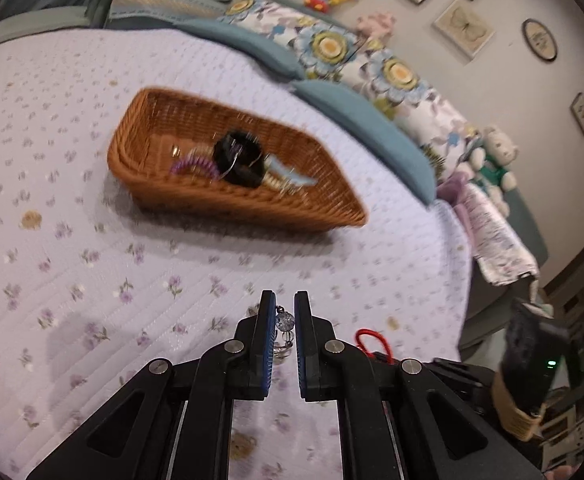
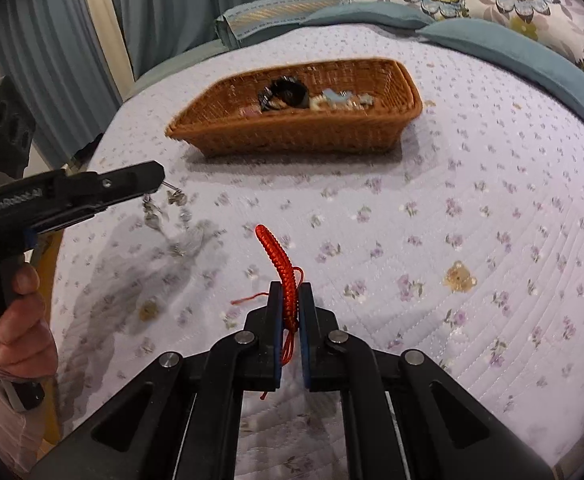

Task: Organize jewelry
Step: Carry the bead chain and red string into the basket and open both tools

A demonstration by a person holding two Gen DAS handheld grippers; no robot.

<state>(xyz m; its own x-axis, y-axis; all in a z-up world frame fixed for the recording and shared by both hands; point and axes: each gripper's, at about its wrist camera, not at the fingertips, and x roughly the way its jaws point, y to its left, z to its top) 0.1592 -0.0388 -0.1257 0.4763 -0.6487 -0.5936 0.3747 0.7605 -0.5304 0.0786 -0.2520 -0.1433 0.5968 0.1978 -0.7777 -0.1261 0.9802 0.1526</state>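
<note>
A brown wicker basket (image 1: 140, 140) (image 2: 292, 136) sits on the floral bedspread and holds a black hair tie (image 1: 238, 158), a purple coil and other pieces. My left gripper (image 1: 284, 300) is shut on a clear beaded bracelet (image 1: 284, 320), held above the bed in front of the basket; in the right wrist view the left gripper (image 2: 160, 184) is at the left with the beads (image 2: 164, 210) dangling from it. My right gripper (image 2: 290, 292) is shut on a red braided cord bracelet (image 2: 280, 260), which sticks up past the fingertips. A red loop of the cord (image 1: 371, 342) shows in the left wrist view.
The lilac floral bedspread (image 2: 451, 220) covers the bed. Teal and flowered pillows (image 1: 331, 48) line the far side, with plush toys (image 1: 495, 152) beyond. Blue curtains (image 2: 52, 48) hang at the left. The bed's edge drops off at the right of the left wrist view.
</note>
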